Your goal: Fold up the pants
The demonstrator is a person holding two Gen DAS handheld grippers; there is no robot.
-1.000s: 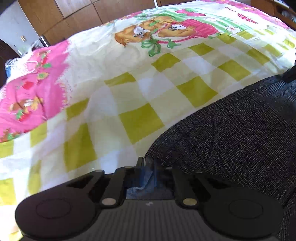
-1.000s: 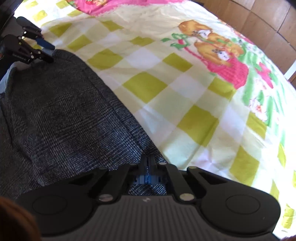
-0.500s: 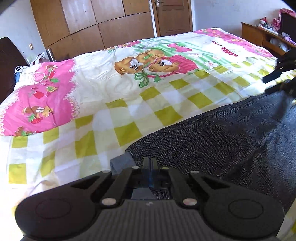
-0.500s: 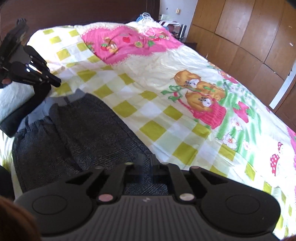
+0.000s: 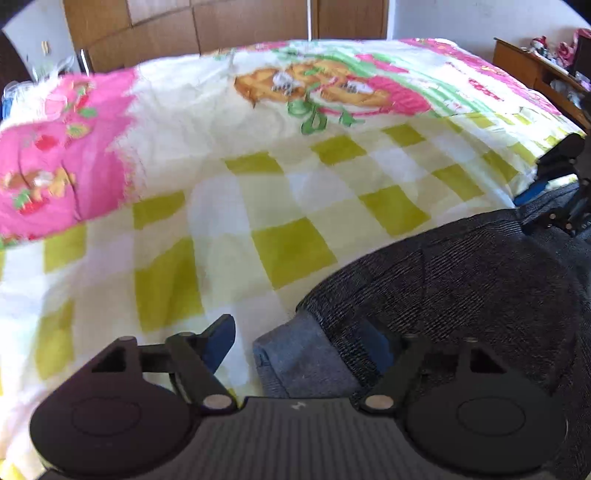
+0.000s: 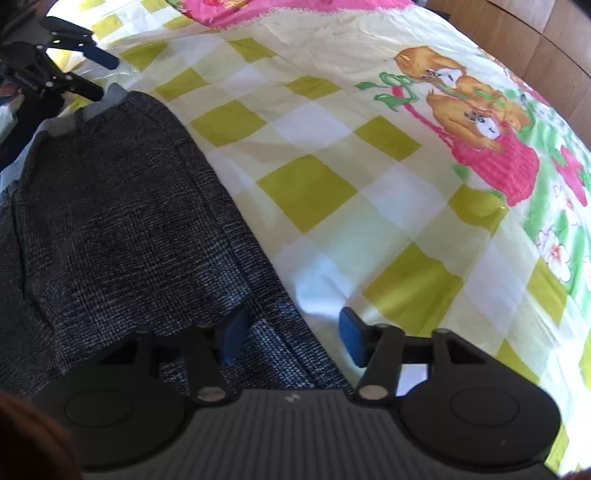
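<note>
We are looking at one pair of dark grey checked pants, lying folded flat on a bedsheet printed with yellow-green squares, pink panels and cartoon bears. We are holding two grippers, and both are standing wide with nothing between the pads. The left gripper is straddling the pants' corner, where a lighter grey lining is peeking out between its jaws. The right gripper is hovering over the opposite edge, with its left pad above the fabric and its right pad above the sheet. The left view alone is showing a wooden wardrobe beyond the jaws and a side table to their right.
</note>
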